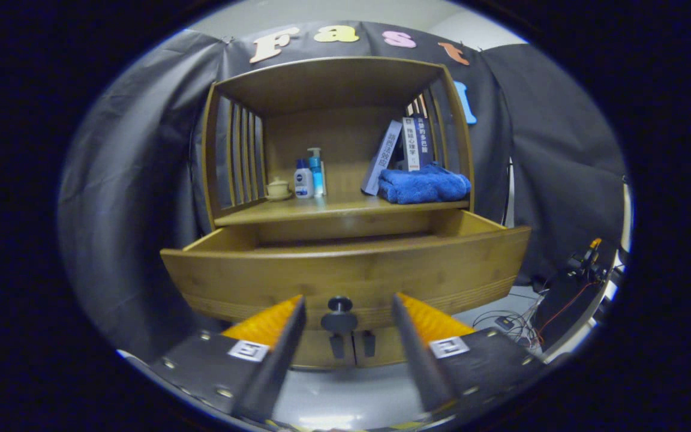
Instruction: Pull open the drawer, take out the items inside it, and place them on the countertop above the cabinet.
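Observation:
A wooden cabinet stands ahead with its drawer (345, 270) pulled out toward me. The drawer's dark round knob (339, 317) sits between my two fingers, just ahead of the tips, with a gap on each side. My gripper (348, 307) is open and holds nothing. From this low angle the drawer's inside is hidden behind its front panel. Above the drawer is the countertop (333, 211), a wooden shelf surface under a slatted hutch.
On the countertop stand a small lidded cup (278, 189), two bottles (309, 177), a folded blue towel (423, 185) and leaning books (402, 150). Two small door handles (351, 345) show below the drawer. Cables and equipment (579, 270) lie to the right.

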`<action>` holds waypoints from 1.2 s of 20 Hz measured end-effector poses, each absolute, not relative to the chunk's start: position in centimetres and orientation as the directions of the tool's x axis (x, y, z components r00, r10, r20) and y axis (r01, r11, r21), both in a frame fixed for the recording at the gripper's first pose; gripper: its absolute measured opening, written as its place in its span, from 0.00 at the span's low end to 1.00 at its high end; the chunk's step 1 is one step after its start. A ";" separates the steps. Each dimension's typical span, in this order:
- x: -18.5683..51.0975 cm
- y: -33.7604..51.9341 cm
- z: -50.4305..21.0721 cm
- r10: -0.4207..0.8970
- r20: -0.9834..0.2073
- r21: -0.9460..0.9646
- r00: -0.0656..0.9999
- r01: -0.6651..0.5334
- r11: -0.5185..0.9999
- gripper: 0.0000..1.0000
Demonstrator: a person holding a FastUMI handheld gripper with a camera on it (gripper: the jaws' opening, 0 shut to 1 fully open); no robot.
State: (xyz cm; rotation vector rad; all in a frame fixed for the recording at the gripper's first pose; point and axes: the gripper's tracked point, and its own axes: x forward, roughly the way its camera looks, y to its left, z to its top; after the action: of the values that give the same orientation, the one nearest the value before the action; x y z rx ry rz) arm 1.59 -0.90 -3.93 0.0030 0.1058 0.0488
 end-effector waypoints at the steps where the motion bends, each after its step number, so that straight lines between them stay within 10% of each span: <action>1: 1.6 -0.7 -3.1 0.054 -0.123 0.006 0.991 -0.054 0.999 1.00; 12: 11.8 0.0 2.8 0.094 -0.445 -0.012 0.891 -0.111 0.994 1.00; 24: 17.9 1.1 -7.0 0.042 -0.802 -0.035 0.596 -0.117 0.993 1.00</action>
State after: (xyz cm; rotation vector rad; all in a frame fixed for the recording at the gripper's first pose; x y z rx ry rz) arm 17.93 1.12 -6.97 -0.0872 0.9280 0.0923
